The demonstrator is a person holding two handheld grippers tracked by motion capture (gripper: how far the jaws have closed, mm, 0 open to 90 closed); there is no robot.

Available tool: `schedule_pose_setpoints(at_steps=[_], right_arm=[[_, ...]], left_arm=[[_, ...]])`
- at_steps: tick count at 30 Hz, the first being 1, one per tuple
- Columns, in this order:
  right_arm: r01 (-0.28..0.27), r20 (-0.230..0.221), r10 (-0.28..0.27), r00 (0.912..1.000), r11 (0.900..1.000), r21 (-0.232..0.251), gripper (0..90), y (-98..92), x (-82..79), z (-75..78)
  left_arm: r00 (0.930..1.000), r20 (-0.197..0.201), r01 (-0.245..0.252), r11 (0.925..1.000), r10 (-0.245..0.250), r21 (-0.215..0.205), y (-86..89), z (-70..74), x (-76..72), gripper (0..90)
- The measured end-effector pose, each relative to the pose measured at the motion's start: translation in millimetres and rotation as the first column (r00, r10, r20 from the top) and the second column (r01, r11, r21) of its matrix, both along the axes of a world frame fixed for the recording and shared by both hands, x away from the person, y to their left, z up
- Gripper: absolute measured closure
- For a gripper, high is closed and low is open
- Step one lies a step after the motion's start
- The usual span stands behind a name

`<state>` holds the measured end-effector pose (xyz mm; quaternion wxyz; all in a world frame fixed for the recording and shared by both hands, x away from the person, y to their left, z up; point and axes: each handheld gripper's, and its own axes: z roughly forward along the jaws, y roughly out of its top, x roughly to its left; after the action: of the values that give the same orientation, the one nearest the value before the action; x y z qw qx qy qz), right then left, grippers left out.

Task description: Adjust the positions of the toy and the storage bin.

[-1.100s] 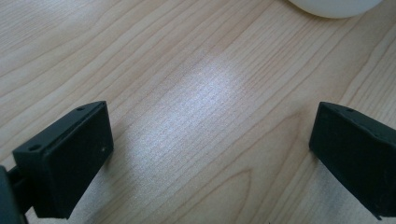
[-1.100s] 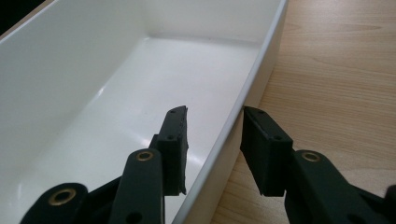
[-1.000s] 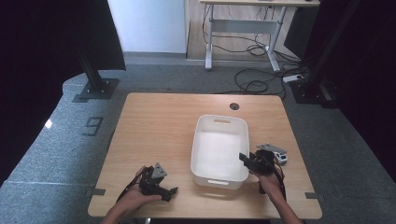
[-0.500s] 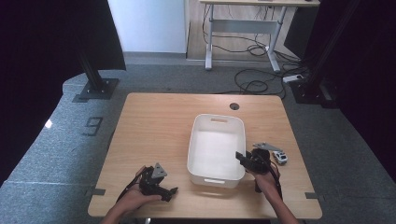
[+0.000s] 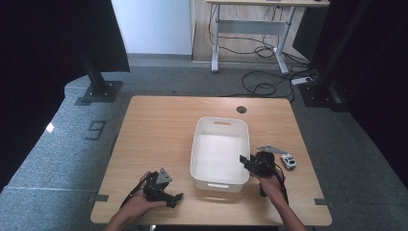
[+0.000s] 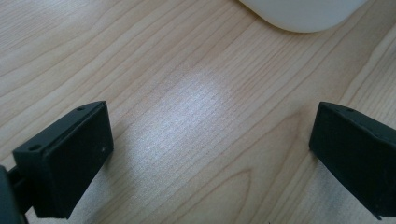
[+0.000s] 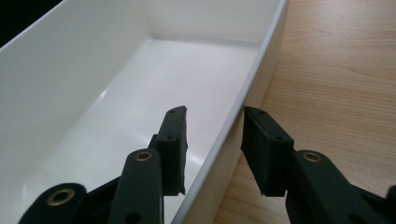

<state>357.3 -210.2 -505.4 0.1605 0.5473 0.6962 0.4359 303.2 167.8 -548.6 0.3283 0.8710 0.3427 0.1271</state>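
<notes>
A white plastic bin stands empty at the middle of the wooden table. My right gripper straddles the bin's right wall near its front corner and is shut on it. In the right gripper view one jaw is inside the bin and the other outside, with the right gripper clamped over the rim. My left gripper rests low at the table's front left, open. In the left gripper view the left gripper has bare wood between its jaws, and a rounded corner of the bin lies ahead.
A small white toy car lies on the table just right of my right hand. A round cable hole sits near the far edge behind the bin. The table's left half is bare wood.
The bin has slid a little to the left and towards the front edge with my right gripper on its wall. The left gripper has stayed where it was.
</notes>
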Motion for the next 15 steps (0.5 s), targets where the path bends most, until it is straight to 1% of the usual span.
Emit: schedule_pose_setpoints(at_steps=[15], right_arm=[[-0.015,0.0,0.015,0.9999,1.0,0.01,60.0,8.8,5.9,-0.4]], left_arm=[[1.0,0.001,-0.004,1.0,0.004,0.0,0.1,0.0,-1.0,0.0]])
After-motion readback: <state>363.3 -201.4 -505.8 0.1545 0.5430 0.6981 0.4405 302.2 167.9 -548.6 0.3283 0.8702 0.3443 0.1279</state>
